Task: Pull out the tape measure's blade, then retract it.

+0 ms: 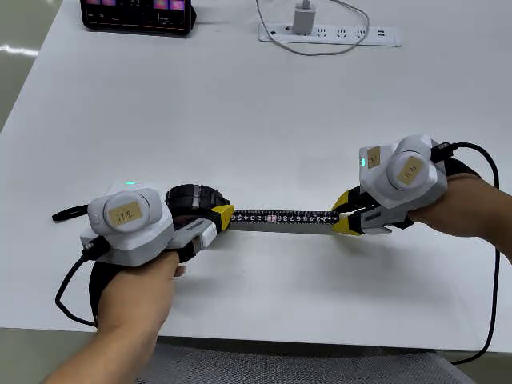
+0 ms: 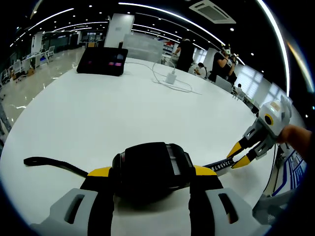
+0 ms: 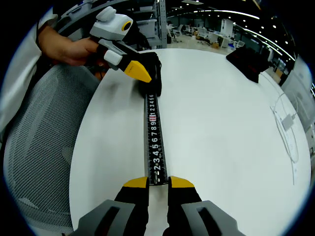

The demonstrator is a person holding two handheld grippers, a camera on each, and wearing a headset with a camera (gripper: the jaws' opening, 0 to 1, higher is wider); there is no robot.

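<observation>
Two grippers share one tape measure on a white tabletop (image 1: 240, 104). At eight o'clock in the head view, the left gripper (image 1: 204, 210) clamps the round black plastic case (image 1: 194, 202). At four o'clock, the right gripper (image 1: 344, 214) pinches the free end of the black numbered steel blade (image 1: 280, 218), which lies flat between them. The blade is probably thin, springy and slick, best held at its tip; the case looks rigid. A black wrist strap (image 1: 68, 213) trails at nine o'clock. A white power strip (image 1: 328, 34) at one o'clock and a dark tablet (image 1: 136, 14) at eleven are well apart and block nothing.
</observation>
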